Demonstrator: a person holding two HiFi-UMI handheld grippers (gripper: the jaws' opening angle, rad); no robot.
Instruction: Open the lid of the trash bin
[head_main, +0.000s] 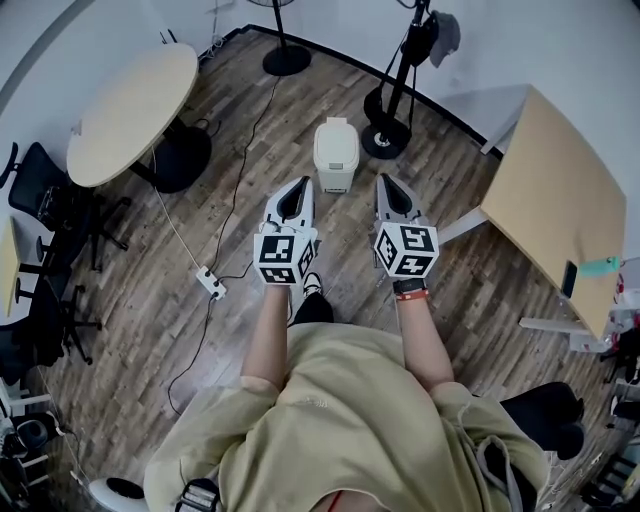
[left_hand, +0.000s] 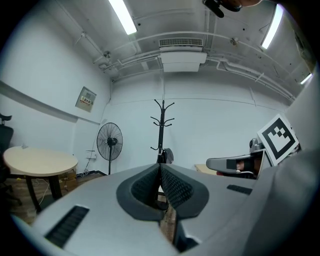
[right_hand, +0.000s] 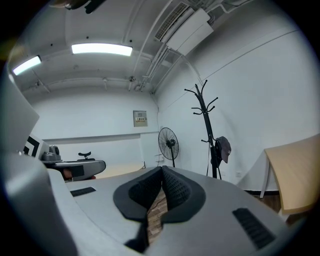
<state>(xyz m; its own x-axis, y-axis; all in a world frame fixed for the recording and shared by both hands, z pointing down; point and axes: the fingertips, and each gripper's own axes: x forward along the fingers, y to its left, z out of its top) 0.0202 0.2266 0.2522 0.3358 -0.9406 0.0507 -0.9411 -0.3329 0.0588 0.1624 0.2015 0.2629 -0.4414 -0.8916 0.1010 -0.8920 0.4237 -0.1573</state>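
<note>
A small white trash bin stands on the wooden floor ahead of me, its lid down. My left gripper is held a little short of the bin, on its left. My right gripper hovers just to the bin's right. Each one has its jaws together with nothing between them. Both gripper views point level across the room, so the bin does not show in them. The left gripper and the right gripper show their dark pads touching at the tips.
A round table and black chairs stand at the left. A rectangular table is at the right. Behind the bin stand a coat rack and a fan base. A power strip and its cable lie on the floor.
</note>
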